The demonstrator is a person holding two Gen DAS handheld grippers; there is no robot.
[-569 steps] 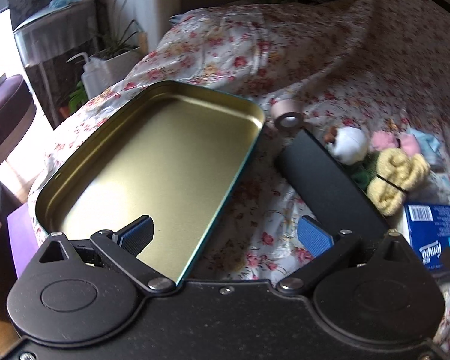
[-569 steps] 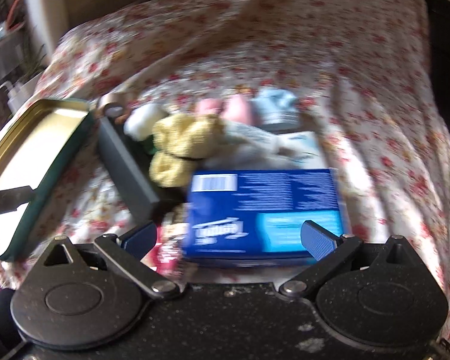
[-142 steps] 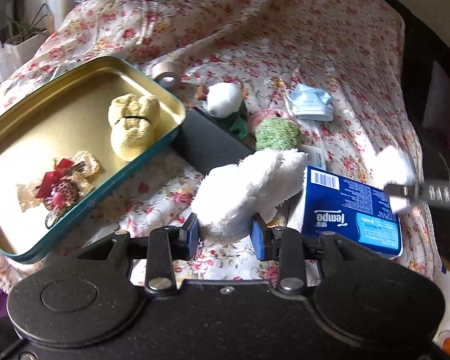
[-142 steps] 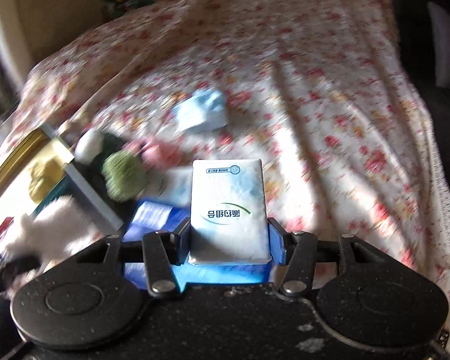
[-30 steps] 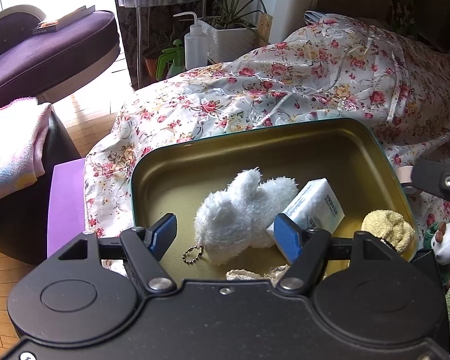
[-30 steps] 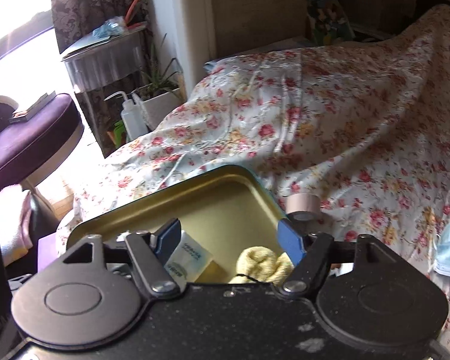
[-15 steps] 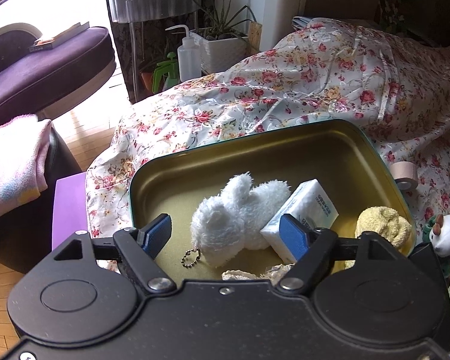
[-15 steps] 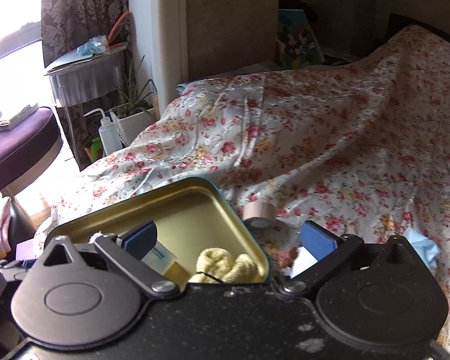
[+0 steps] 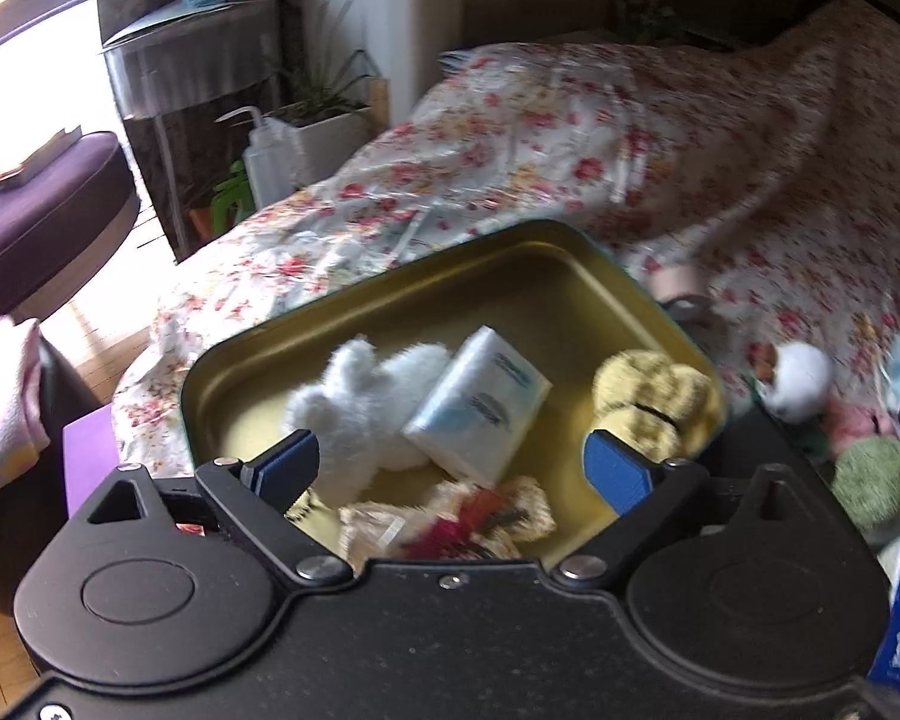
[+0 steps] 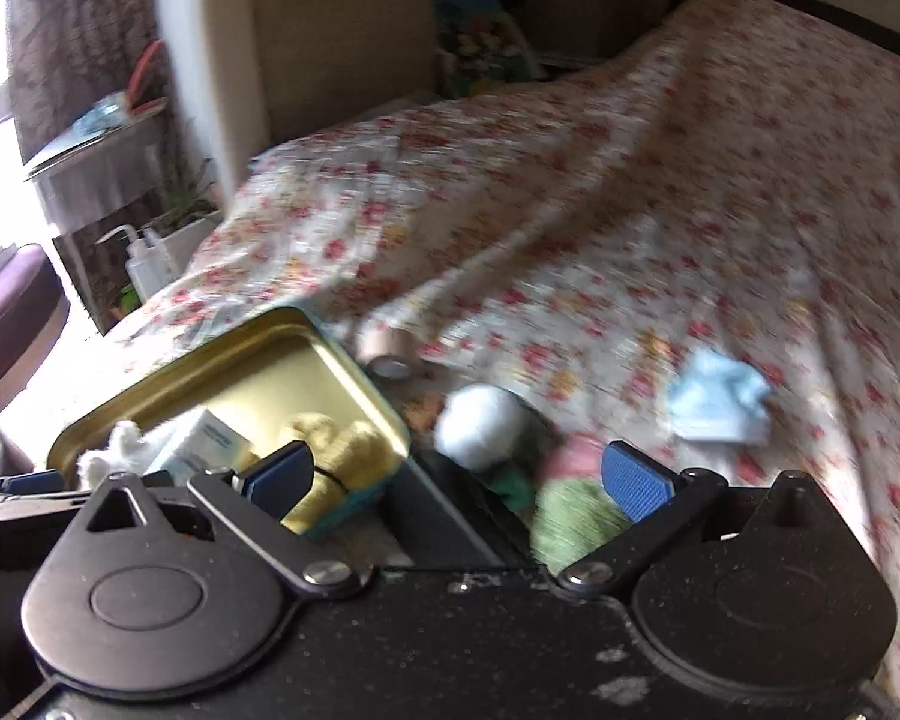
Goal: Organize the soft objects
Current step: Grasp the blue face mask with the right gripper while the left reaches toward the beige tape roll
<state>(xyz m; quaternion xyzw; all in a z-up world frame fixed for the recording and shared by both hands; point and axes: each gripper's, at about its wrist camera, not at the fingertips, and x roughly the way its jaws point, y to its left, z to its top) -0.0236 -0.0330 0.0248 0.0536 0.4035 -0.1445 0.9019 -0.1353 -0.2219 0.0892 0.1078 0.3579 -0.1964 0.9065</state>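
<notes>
- Left wrist view: the left gripper (image 9: 450,465) hangs over the near end of the gold-lined rectangular metal tin (image 9: 390,294), jaws wide apart and empty.
- In the tin lie a fluffy white plush toy (image 9: 360,405), a white plastic-wrapped tissue pack (image 9: 480,408) leaning on it, a yellow knitted bundle (image 9: 654,402) at the right wall, and a lacy beige-and-red fabric piece (image 9: 450,522) nearest the camera.
- On the flowered bedspread (image 9: 570,150) to the tin's right sit a white round plush ball (image 9: 801,381) and a green yarn pompom (image 9: 870,480).
- Right wrist view: the right gripper (image 10: 456,480) hovers with jaws wide apart and empty over the green yarn pompom (image 10: 570,522), beside the white round plush ball (image 10: 480,426).
- A crumpled light-blue cloth (image 10: 720,402) lies further right, apart from the others.
- The pompom looks light and squashy; it should compress, so I would close on its middle, deep between the jaws.
- The thin cloth is limp and best pinched at a raised fold.
</notes>
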